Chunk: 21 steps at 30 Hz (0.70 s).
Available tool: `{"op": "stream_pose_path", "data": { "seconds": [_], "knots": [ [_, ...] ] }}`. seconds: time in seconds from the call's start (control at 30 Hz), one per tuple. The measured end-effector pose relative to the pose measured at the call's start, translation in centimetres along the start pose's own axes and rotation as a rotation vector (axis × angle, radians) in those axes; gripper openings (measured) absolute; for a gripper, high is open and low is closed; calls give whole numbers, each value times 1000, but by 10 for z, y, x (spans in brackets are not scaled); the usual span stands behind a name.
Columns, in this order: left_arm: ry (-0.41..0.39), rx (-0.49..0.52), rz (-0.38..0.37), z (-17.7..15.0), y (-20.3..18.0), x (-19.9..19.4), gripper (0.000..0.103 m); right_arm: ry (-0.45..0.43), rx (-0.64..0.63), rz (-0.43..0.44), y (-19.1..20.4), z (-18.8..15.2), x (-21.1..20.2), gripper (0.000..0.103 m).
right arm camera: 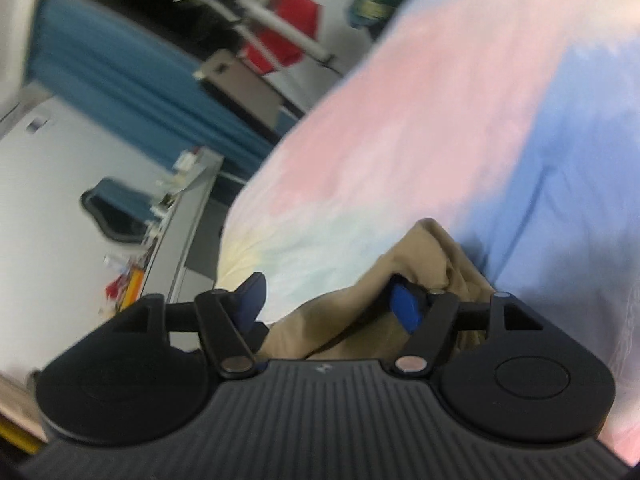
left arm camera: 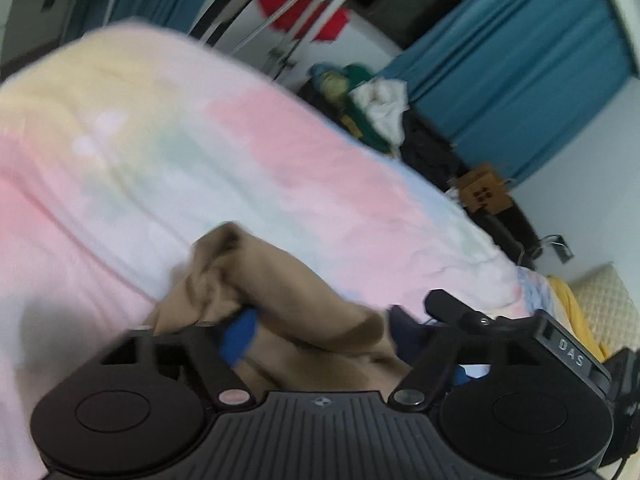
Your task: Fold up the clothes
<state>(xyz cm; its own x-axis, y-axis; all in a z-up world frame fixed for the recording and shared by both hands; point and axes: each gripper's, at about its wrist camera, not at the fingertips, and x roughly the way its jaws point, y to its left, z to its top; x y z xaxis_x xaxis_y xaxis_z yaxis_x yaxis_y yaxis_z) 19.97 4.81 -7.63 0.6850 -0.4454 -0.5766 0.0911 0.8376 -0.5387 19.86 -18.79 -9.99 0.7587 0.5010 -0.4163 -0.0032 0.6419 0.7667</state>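
Grippers first: left gripper (left arm camera: 320, 330) has its jaws spread wide, tan garment (left arm camera: 264, 304) bunched between and draped over the blue finger pad (left arm camera: 239, 334); nothing is pinched. Right gripper (right arm camera: 330, 302) is the same, jaws apart, cloth (right arm camera: 360, 300) crumpled against one blue pad (right arm camera: 406, 306), the other pad bare. Garment sits right at both tools, just above the pastel bedspread (left arm camera: 200, 160).

Judgement: grasp not yet made. To do it well, find a single hem or corner per side instead of a wad, close fully, then pull apart to flatten before folding.

View differences: left wrist shows the clothes pile (left arm camera: 372, 108) and cardboard box (left arm camera: 482, 192) past the bed edge, plus a pillow (left arm camera: 608, 300). Right wrist shows a cluttered grey shelf (right arm camera: 188, 216) and blue curtain (right arm camera: 132, 92). Both blurred.
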Motion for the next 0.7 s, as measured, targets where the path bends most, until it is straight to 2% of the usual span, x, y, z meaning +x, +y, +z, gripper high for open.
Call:
{"op": "stream_pose_path", "data": {
  "seconds": [0.13,0.23,0.27,0.3,0.37,0.43,0.57,0.7],
  "knots": [
    [-106,174,36,-8,-19,-17,84,-72,-81,38,6,2,-19,70],
    [-107,288,103,-13,-29,-7,85,-105,-201,13,12,6,-24,68],
    [-93,302,118,-14,-30,-2,85,-98,-241,-13,13,7,-20,59],
    [-79,307,131,-16,-29,6,85,-90,-279,-41,13,8,-15,55],
    [-58,318,156,-22,-24,15,84,-54,-323,-88,10,8,-1,37],
    [-46,338,184,-27,-21,22,84,-13,-344,-124,5,5,15,26],
    [-40,347,189,-29,-12,23,83,34,-358,-166,-4,-3,34,21],
    [-50,369,197,-27,-15,17,83,12,-382,-176,5,-4,24,22]
  ]
}}
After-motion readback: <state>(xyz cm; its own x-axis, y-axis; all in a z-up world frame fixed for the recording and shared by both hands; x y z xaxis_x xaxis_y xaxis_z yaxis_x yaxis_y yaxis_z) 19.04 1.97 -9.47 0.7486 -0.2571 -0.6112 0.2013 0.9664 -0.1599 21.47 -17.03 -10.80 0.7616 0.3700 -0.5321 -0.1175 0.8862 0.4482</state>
